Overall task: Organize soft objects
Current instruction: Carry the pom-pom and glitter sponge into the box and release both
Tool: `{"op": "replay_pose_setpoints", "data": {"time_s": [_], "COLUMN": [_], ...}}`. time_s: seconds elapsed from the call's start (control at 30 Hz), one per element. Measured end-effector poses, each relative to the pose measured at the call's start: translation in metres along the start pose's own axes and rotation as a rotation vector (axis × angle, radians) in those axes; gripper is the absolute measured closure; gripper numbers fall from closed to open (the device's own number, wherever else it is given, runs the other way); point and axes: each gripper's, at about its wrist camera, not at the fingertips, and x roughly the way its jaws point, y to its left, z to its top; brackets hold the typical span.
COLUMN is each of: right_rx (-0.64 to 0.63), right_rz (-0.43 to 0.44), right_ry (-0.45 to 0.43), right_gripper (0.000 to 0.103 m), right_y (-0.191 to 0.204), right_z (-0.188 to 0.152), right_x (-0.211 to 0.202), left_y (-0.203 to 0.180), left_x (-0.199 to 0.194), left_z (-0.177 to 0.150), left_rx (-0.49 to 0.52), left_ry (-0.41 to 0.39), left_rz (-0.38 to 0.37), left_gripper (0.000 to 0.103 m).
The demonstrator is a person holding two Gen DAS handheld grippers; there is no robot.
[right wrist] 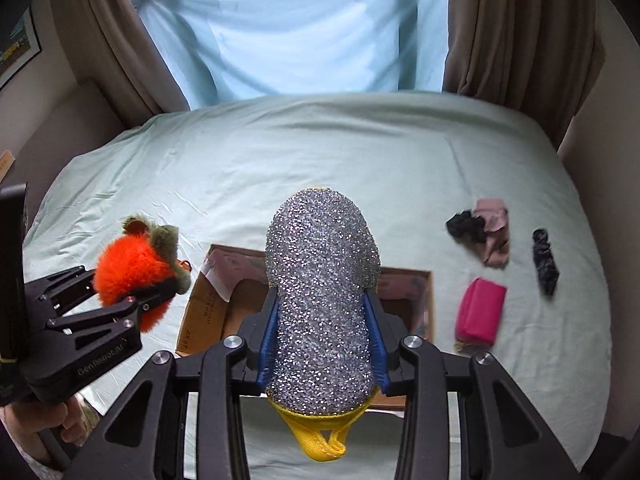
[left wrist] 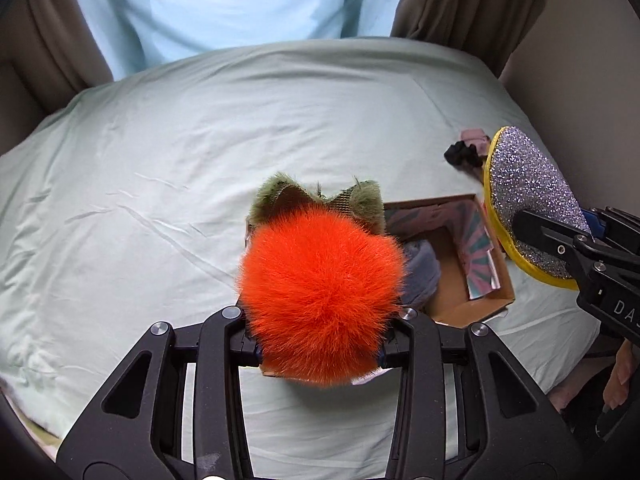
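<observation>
My left gripper (left wrist: 320,344) is shut on an orange furry pompom with green ears (left wrist: 320,292), held above the left end of an open cardboard box (left wrist: 472,304). It also shows in the right wrist view (right wrist: 132,276). My right gripper (right wrist: 324,332) is shut on a silver sparkly scrub pad with a yellow edge (right wrist: 324,292), held over the box (right wrist: 208,304). That pad also shows at the right of the left wrist view (left wrist: 528,200). A grey soft item (left wrist: 420,272) lies inside the box.
The box sits on a pale green bed sheet (right wrist: 320,160). To its right lie a pink pouch (right wrist: 480,312), a dusty pink cloth (right wrist: 494,232), a black scrunchie (right wrist: 464,226) and a black fabric strip (right wrist: 544,260). Brown curtains (right wrist: 516,24) hang behind.
</observation>
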Motion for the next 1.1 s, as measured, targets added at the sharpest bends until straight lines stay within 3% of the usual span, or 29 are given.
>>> {"op": "replay_pose_setpoints", "data": {"time_s": [0.17, 0.53, 0.73, 0.93, 0.97, 1.0, 1.03, 1.07, 1.1], "right_rx": [0.038, 0.171, 0.213, 0.218, 0.231, 0.239, 0.240, 0.240, 0.242], "right_rz": [0.029, 0.115, 0.158, 0.158, 0.164, 0.164, 0.157, 0.148, 0.136], "right_ry": [0.116, 0.480, 0.578, 0.633, 0.642, 0.642, 0.638, 0.631, 0.619], "right_gripper": [0.067, 0.067, 0.065, 0.063, 0.058, 0.050, 0.044, 0.034, 0.023], "right_y": [0.012, -0.003, -0.006, -0.005, -0.006, -0.006, -0.007, -0.007, -0.008], "right_z": [0.002, 0.008, 0.009, 0.012, 0.012, 0.012, 0.012, 0.013, 0.017], "right_x": [0.046, 0.153, 0.189, 0.210, 0.213, 0.215, 0.217, 0.218, 0.217], "left_y": [0.012, 0.019, 0.015, 0.002, 0.001, 0.000, -0.001, -0.001, -0.002], "left_x": [0.047, 0.131, 0.166, 0.186, 0.188, 0.189, 0.189, 0.186, 0.185], "left_z": [-0.003, -0.022, -0.024, -0.019, -0.019, -0.019, -0.019, -0.019, -0.019], "left_rx": [-0.007, -0.038, -0.037, -0.022, -0.018, -0.014, -0.010, -0.004, 0.004], "left_ry": [0.094, 0.308, 0.427, 0.484, 0.492, 0.498, 0.501, 0.499, 0.501], "left_rz": [-0.032, -0.063, -0.065, -0.075, -0.075, -0.078, -0.087, -0.089, -0.094], "left_gripper": [0.069, 0.069, 0.069, 0.069, 0.068, 0.064, 0.045, 0.013, 0.001]}}
